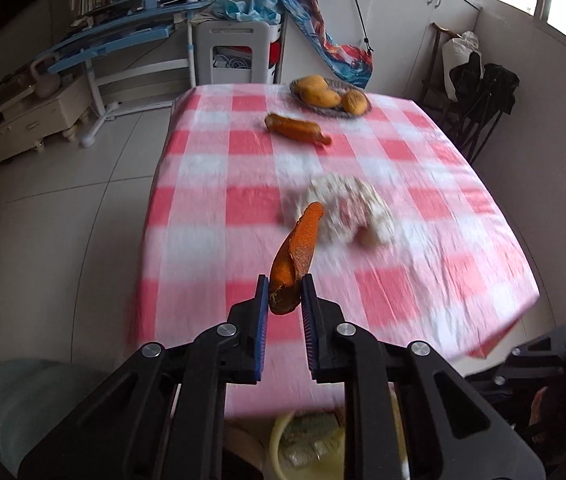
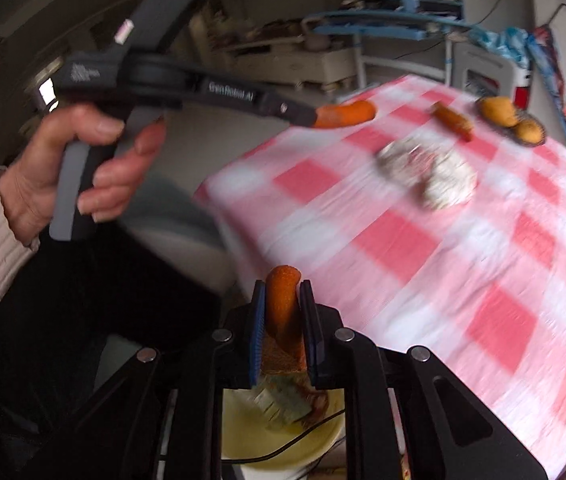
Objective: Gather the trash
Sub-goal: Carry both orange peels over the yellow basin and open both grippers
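Orange peel strips (image 1: 297,254) (image 2: 282,304) pinched between the narrow fingers (image 1: 261,300) (image 2: 258,312) of both grippers.

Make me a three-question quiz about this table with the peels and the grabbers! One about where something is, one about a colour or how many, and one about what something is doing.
1. Where is the plate of fruit?
A. at the far end of the table
B. on the floor
C. in the bucket

2. What colours is the tablecloth?
A. blue and yellow
B. pink and white
C. green and black

3. What is the left gripper doing?
A. standing wide open over nothing
B. lying on the table
C. pinching an orange peel

Answers:
1 A, the plate sits at the end farthest from the grippers, beyond the loose peel and the crumpled paper.
2 B, it has pink and white checks.
3 C, the peel sticks up from between its closed jaws; the right gripper pinches another peel.
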Available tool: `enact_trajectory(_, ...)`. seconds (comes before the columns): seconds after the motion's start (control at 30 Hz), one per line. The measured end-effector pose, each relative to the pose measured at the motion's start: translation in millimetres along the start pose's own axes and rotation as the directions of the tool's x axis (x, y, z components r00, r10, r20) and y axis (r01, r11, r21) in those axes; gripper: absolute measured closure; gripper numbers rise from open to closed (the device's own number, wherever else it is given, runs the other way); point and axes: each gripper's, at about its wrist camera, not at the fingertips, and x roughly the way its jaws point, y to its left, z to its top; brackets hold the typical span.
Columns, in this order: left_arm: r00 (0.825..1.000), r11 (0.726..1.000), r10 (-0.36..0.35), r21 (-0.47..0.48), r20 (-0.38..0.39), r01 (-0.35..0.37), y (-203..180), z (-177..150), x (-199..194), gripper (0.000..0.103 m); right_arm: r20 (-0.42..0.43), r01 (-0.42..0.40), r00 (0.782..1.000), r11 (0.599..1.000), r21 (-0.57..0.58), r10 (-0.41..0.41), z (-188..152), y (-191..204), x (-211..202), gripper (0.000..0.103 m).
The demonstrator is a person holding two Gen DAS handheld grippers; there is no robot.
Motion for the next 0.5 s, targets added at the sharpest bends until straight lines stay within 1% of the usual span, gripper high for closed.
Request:
enact_trajectory(0.07, 1.000, 1.000, 0.005, 0.005, -0.022, -0.005, -8.3, -20.7, -8.1, 0.087, -0.061, -0.009, 0.998, 1.000, -0.013, 0.008, -8.9, 7.4, 8.0, 0.082)
enact_trajectory(0.1, 0.999, 1.000, 0.006, 0.001, -0.035, -0.006, -13.7, -31.5, -12.2, 0.087, -0.074, 0.015, 0.997, 1.000, -0.023, -0.016, -13.4, 11.0, 10.1, 0.079)
enact_trajectory(0.17, 0.999, 1.000, -0.001, 0.005, -0.052, 0.002, -26.2, -47.7, -19.2, 0.087, -0.077, 0.040, 0.996, 0.999, -0.014, -0.041, -19.5, 14.1, 8.1, 0.059)
enact_trajectory(0.2, 0.998, 1.000, 0.015, 0.005, -0.063, -0.015, -34.5, -58.6, -23.0, 0.087, -0.072, 0.051, 0.996, 0.999, -0.006, -0.051, -21.4, 14.3, 5.5, 0.056)
enact_trajectory(0.23, 0.997, 1.000, 0.020, -0.008, -0.076, -0.021, -38.5, -65.1, -24.2, 0.087, -0.063, 0.074, 0.995, 0.997, 0.011, -0.073, -24.9, 13.8, 1.1, 0.051)
enact_trajectory(0.3, 0.993, 0.998, 0.022, -0.049, -0.116, -0.028, -47.0, -85.1, -26.4, 0.087, -0.044, 0.117, 0.992, 0.991, 0.061, -0.114, -33.4, 8.7, -9.6, 0.046)
enact_trajectory(0.33, 0.991, 0.998, 0.031, -0.057, -0.127, -0.038, -49.9, -92.0, -26.9, 0.087, -0.035, 0.143, 0.989, 0.986, 0.082, -0.141, -36.7, 5.8, -14.5, 0.038)
enact_trajectory(0.37, 0.989, 0.997, 0.041, -0.064, -0.143, -0.050, -54.3, -102.4, -27.1, 0.087, -0.019, 0.182, 0.983, 0.976, 0.117, -0.181, -40.7, 1.8, -21.0, 0.031)
enact_trajectory(0.4, 0.987, 0.996, 0.046, -0.068, -0.155, -0.057, -57.0, -110.2, -27.0, 0.087, -0.005, 0.202, 0.979, 0.969, 0.146, -0.203, -42.5, -2.0, -25.6, 0.028)
enact_trajectory(0.47, 0.981, 0.994, 0.067, -0.077, -0.181, -0.082, -62.0, -130.2, -26.1, 0.087, 0.034, 0.255, 0.962, 0.935, 0.244, -0.272, -47.6, -11.9, -39.8, 0.013)
enact_trajectory(0.5, 0.976, 0.992, 0.075, -0.084, -0.203, -0.094, -63.3, -140.5, -23.4, 0.087, 0.042, 0.282, 0.951, 0.917, 0.283, -0.306, -50.3, -14.8, -43.5, 0.011)
